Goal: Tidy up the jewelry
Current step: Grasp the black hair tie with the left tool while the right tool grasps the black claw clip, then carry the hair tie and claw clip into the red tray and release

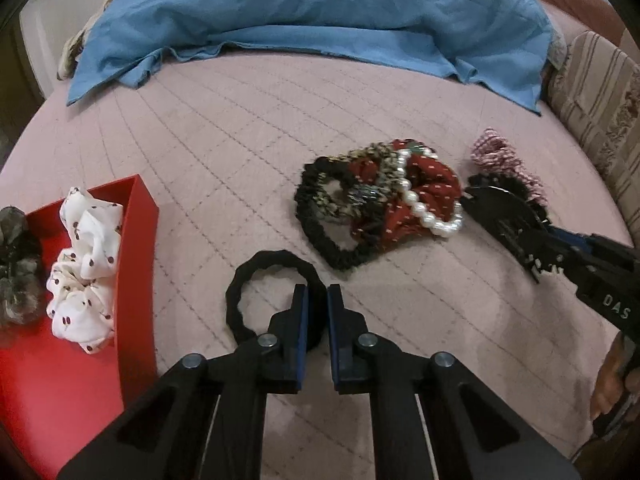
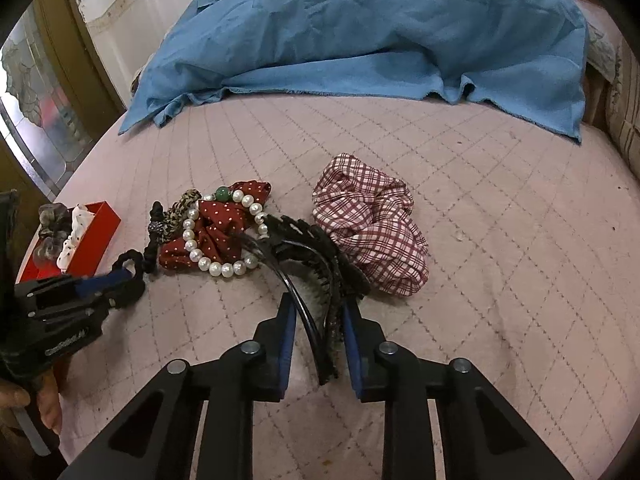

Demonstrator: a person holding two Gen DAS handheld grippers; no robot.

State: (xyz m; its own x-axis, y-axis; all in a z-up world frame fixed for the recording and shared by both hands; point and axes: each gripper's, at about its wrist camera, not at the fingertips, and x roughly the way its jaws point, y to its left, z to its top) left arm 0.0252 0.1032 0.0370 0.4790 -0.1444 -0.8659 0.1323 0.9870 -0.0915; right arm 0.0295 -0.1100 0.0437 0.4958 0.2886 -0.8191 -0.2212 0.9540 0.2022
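Note:
My left gripper (image 1: 318, 290) is shut on the right edge of a black ring hair tie (image 1: 256, 268) that lies on the pink quilt; it also shows in the right wrist view (image 2: 128, 276). My right gripper (image 2: 318, 300) is shut on a bundle of black toothed headbands (image 2: 304, 248) and also shows in the left wrist view (image 1: 556, 244). Between the two grippers lies a pile: a red dotted scrunchie (image 1: 432, 188), a pearl bracelet (image 2: 216, 266) and a black scrunchie (image 1: 320, 224). A red box (image 1: 140, 216) at the left holds a white spotted scrunchie (image 1: 84, 268) and a furry one (image 1: 16, 264).
A red plaid scrunchie (image 2: 368, 220) lies just behind the headbands. A crumpled blue cloth (image 1: 320, 12) covers the far part of the pink quilt (image 1: 240, 140). A striped cushion (image 1: 600, 112) borders the right side. A hand (image 2: 44, 400) grips the left tool.

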